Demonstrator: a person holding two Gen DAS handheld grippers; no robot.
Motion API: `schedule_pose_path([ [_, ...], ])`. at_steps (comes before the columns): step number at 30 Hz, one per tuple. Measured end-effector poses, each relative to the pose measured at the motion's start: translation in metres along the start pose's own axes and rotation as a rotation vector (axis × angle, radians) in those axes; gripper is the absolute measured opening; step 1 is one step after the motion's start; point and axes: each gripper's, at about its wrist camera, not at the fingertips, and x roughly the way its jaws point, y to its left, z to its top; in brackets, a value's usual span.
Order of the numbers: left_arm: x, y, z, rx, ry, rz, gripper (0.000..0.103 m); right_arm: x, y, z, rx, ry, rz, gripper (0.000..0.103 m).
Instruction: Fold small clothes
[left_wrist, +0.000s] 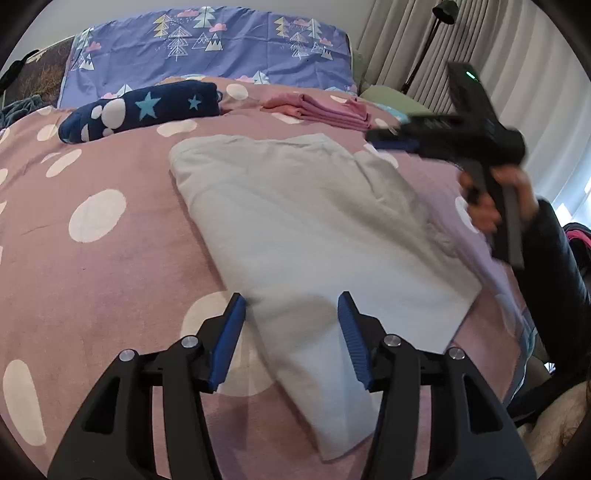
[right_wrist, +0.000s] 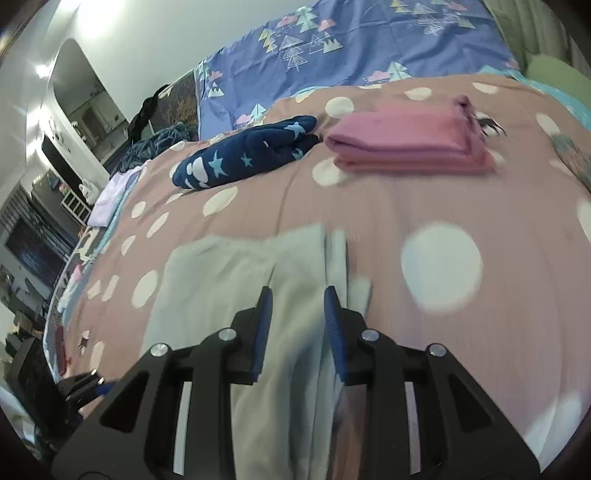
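A pale grey-blue garment (left_wrist: 306, 221) lies flat and partly folded on the pink dotted bed cover (left_wrist: 92, 266). My left gripper (left_wrist: 291, 306) is open just above the garment's near end, its blue pads on either side of the cloth. My right gripper (right_wrist: 297, 299) is open and empty, hovering over the garment's far edge (right_wrist: 258, 266); it also shows blurred in the left wrist view (left_wrist: 391, 138), held in a hand above the garment's right corner.
A folded pink stack (right_wrist: 406, 147) and a folded navy star-print piece (right_wrist: 243, 155) lie further up the bed. A purple tree-print pillow (left_wrist: 207, 48) is at the head. Curtains and a floor lamp (left_wrist: 439, 22) stand at the right; furniture at the left.
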Motion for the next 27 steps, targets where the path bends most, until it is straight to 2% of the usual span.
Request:
schedule_pose_path([
  [3,0.008,0.006,-0.003,-0.026,0.025,-0.004,0.057,0.028,-0.001,0.02,-0.008,0.02,0.0,0.03],
  [7,0.011,0.008,-0.005,-0.04,0.031,-0.015,0.058,0.061,-0.003,0.03,-0.029,0.083,-0.016,0.028],
  [8,0.011,0.009,-0.004,-0.04,0.03,-0.018,0.058,0.07,-0.002,0.03,-0.039,0.109,-0.013,0.013],
  [9,0.012,0.009,-0.004,-0.04,0.028,-0.019,0.058,0.075,-0.002,0.03,-0.048,0.121,-0.018,0.003],
  [11,0.008,0.009,-0.002,-0.039,0.015,-0.013,0.058,0.068,-0.002,0.03,-0.044,0.084,-0.045,0.003],
  [14,-0.002,0.012,0.007,-0.041,-0.026,-0.007,0.058,0.033,-0.005,0.036,0.009,-0.017,0.005,0.003],
  [15,-0.004,0.015,0.011,-0.047,-0.037,-0.01,0.058,0.028,-0.004,0.037,-0.001,-0.03,-0.006,0.003],
  [16,-0.005,0.017,0.014,-0.05,-0.044,-0.011,0.058,0.029,-0.003,0.038,-0.022,-0.028,-0.027,0.003],
  [18,-0.003,0.019,0.02,-0.038,-0.052,-0.003,0.058,0.052,-0.004,0.037,-0.056,0.037,-0.081,0.003],
  [20,0.003,0.018,0.023,-0.018,-0.049,0.022,0.058,0.069,-0.012,0.032,-0.033,0.081,-0.104,0.004],
  [21,0.005,0.018,0.023,-0.014,-0.044,0.029,0.058,0.068,-0.018,0.029,-0.01,0.069,-0.121,0.009],
  [23,0.011,0.016,0.02,-0.012,-0.019,0.023,0.058,0.048,-0.018,0.025,0.023,0.002,-0.144,0.011],
  [25,0.016,0.015,0.016,0.007,0.002,0.03,0.059,0.025,-0.005,0.019,-0.023,-0.056,-0.151,0.011],
  [27,0.021,0.015,0.013,0.012,0.011,0.035,0.059,-0.004,0.019,0.004,-0.108,-0.097,-0.087,0.011],
])
